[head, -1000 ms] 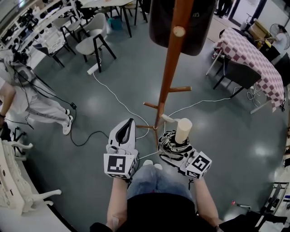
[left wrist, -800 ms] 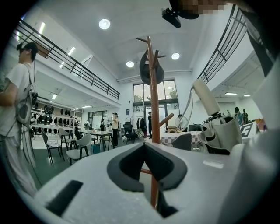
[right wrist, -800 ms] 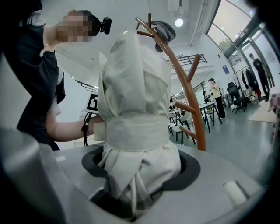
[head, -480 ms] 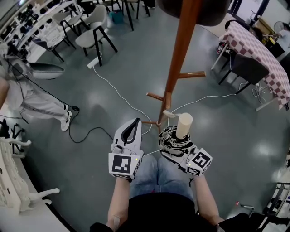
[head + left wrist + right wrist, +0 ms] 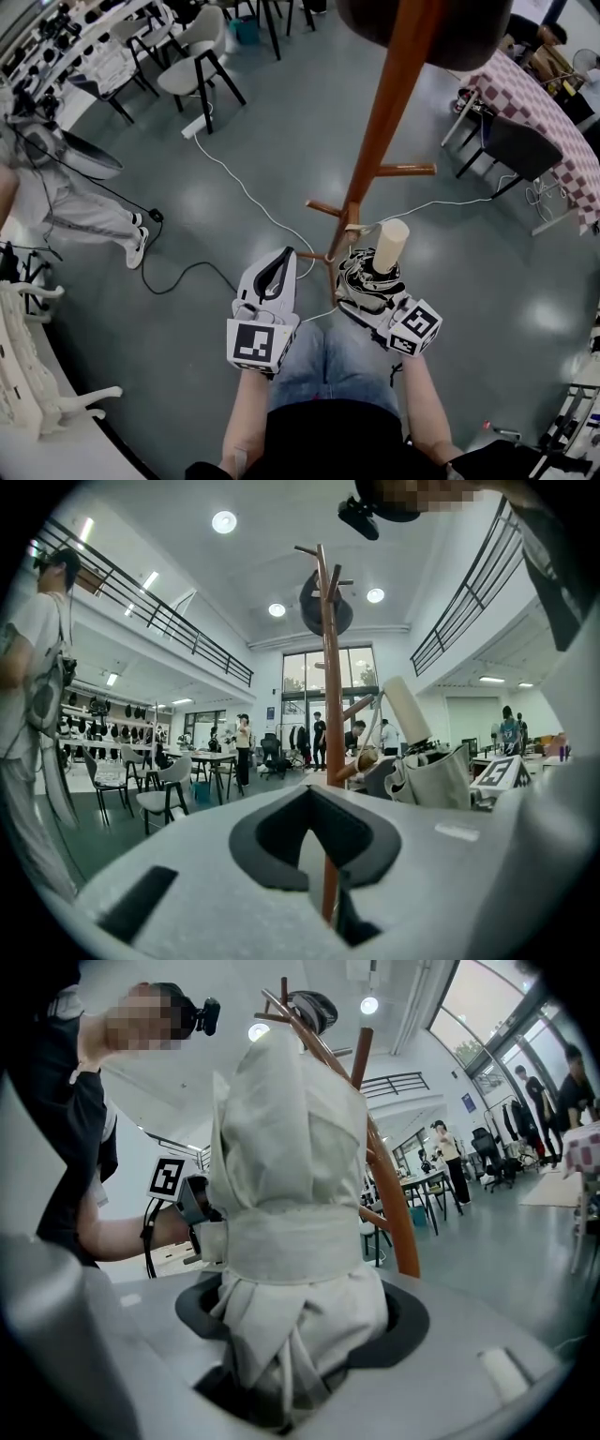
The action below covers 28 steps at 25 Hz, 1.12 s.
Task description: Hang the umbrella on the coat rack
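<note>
Coat rack (image 5: 377,141): the pole's top runs off the head view's upper edge.
Dark hanging item (image 5: 469,28): cut by the same edge, kind unclear.
Umbrella (image 5: 292,1241): lower end buried between the right gripper's (image 5: 298,1358) clamped jaws.
Bystander (image 5: 66,202): cropped at the left edge.
Checkered table (image 5: 548,117): cropped at the right edge.

Umbrella (image 5: 373,274) held at the foot of the coat rack (image 5: 380,131)

The umbrella stands upright between the fingers of the right gripper (image 5: 367,286), just right of the rack's pole and below its lower pegs. The left gripper (image 5: 281,255) sits just left of the pole, beside the right one. A cable (image 5: 246,195) runs over the floor (image 5: 487,281) from the rack's base toward the chairs (image 5: 190,70) at far left. A desk (image 5: 539,108) stands well off to the right, beyond the rack. A second person (image 5: 66,211) stands at the left edge. A bag (image 5: 469,33) hangs at the rack's top.
</note>
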Motion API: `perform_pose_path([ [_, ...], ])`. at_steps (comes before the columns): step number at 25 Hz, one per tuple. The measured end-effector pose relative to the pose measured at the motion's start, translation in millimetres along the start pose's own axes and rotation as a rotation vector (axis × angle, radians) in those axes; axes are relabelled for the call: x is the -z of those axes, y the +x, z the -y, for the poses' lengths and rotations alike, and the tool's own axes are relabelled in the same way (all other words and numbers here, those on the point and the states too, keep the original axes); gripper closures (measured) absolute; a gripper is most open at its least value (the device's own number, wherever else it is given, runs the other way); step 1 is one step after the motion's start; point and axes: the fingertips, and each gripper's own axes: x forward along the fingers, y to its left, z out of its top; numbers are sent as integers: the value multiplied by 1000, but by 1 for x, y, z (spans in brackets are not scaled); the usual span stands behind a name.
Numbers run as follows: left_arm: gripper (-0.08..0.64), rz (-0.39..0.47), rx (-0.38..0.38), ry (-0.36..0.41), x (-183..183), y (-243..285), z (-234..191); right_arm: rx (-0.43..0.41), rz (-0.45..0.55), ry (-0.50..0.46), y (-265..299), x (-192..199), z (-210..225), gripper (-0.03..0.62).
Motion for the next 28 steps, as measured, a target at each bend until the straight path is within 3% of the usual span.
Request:
perform_pose_path([
  [4, 554, -11, -7, -7, 1, 9, -4, 37, -26, 18, -1, 17, 23, 278],
  [13, 554, 29, 65, -20, 22, 27, 15, 144, -43, 34, 1, 60, 51, 278],
  [18, 554, 66, 96, -46, 48, 30, 25, 246, -48, 10, 6, 87, 68, 275],
  [23, 554, 29, 106, -55, 85, 32, 35, 383, -53, 2, 6, 120, 89, 271],
  [28, 554, 33, 115, -55, 100, 33, 41, 419, -105, 79, 7, 165, 103, 270],
])
